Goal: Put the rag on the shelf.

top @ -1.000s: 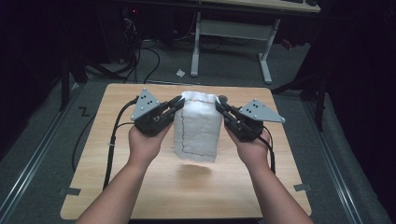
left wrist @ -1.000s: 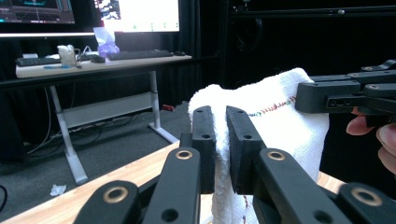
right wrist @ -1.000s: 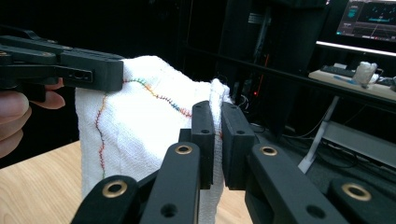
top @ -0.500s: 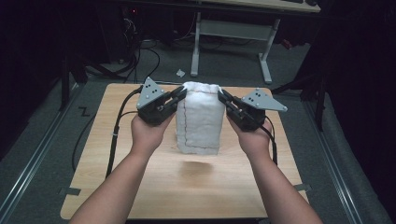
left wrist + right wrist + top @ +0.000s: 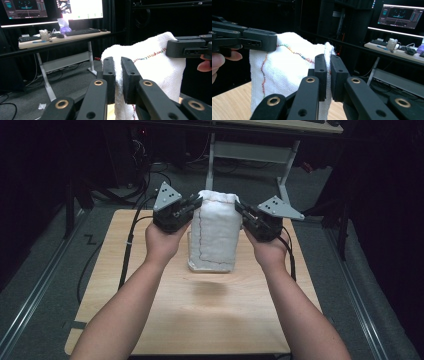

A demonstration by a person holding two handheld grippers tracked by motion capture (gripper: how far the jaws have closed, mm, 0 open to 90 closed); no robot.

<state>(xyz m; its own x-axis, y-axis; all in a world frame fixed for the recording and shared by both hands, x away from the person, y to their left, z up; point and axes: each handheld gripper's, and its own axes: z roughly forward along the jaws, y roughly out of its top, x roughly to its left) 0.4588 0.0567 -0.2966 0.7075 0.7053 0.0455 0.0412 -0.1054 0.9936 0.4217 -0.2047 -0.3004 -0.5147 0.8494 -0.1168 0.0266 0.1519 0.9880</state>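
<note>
So there's a white towel [image 5: 215, 232] hanging folded in the air over the back half of the wooden table [image 5: 200, 320], held by its two top corners. The left gripper [image 5: 192, 206] has its jaws pressed together on the top left corner, and the right gripper [image 5: 241, 210] is pinching the top right corner the same way. In the left gripper view you can see the cloth squeezed in the narrow gap between the black jaws, with the other gripper clamped on the far corner. The right gripper view is the mirror of that.

The towel droops straight down between the two hands, with a line of rainbow stitching [image 5: 294, 53] running along its edge. Its bottom hem looks lifted off the table, since there's a soft shadow on the wood in front of it.

Room-wise, the near half of the table is bare wood. Black cables [image 5: 131, 240] trail off along the left side. Past the back edge there's floor and a white desk frame [image 5: 250, 155].
</note>
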